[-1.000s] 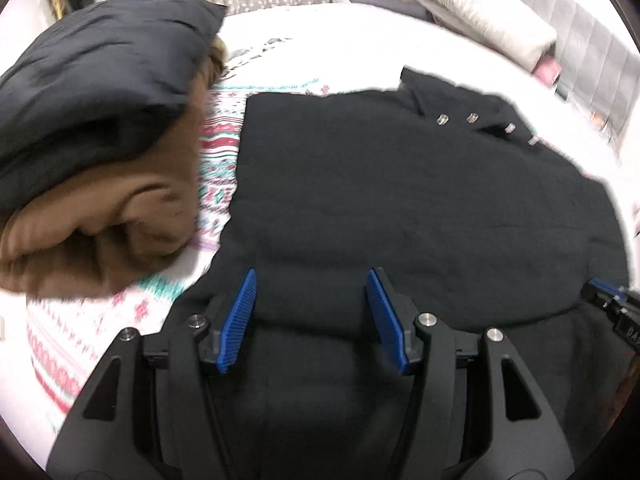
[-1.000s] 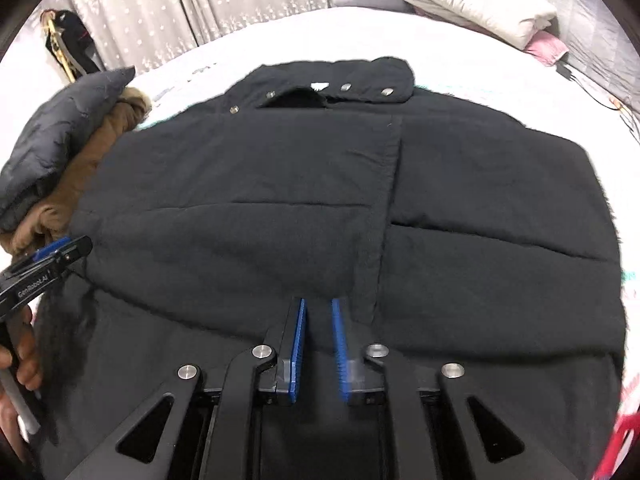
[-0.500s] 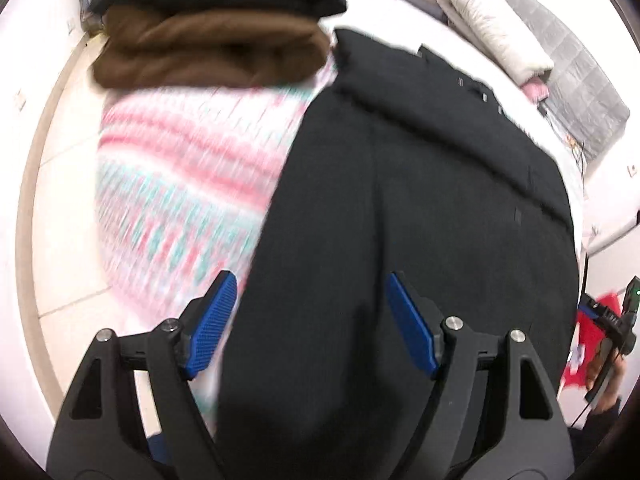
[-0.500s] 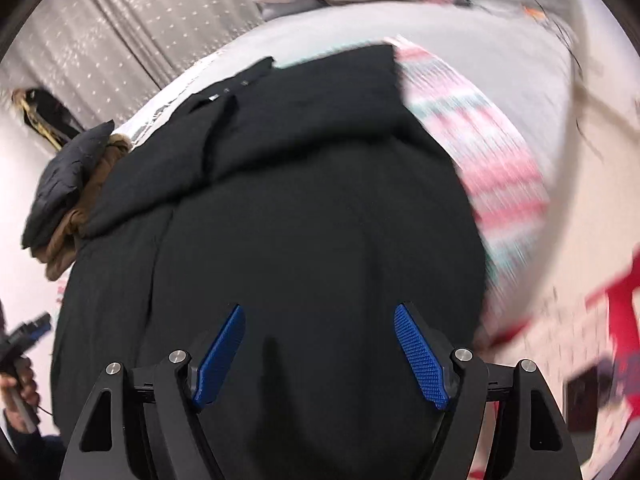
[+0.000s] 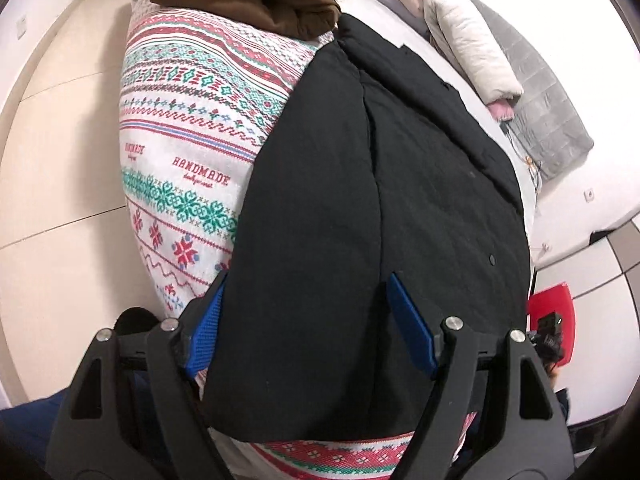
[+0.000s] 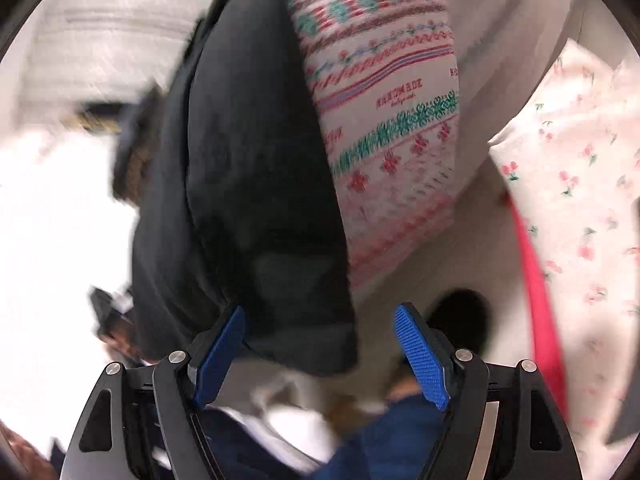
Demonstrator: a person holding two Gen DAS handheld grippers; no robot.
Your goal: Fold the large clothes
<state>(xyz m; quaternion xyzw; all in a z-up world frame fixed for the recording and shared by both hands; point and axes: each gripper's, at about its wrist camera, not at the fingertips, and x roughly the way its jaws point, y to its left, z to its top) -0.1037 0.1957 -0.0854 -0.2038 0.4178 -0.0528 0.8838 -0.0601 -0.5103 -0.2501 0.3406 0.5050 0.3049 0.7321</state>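
A large black padded jacket (image 5: 380, 208) lies folded on a bed with a patterned red, green and white cover (image 5: 188, 128). My left gripper (image 5: 308, 328) is open and empty, held above the jacket's near edge. My right gripper (image 6: 320, 344) is open and empty too, above the jacket's corner (image 6: 256, 200) at the edge of the bed. That view is blurred by motion.
A folded brown garment (image 5: 248, 4) with a dark one on top sits at the bed's far left corner. Pillows (image 5: 468, 40) lie at the head of the bed. A floral sheet (image 6: 580, 160) and a red object (image 5: 550, 312) are beside the bed. A beige floor (image 5: 52, 160) lies to the left.
The right gripper let go of the jacket and opened. Both grippers pulled back from the jacket towards the foot of the bed and tilted down.
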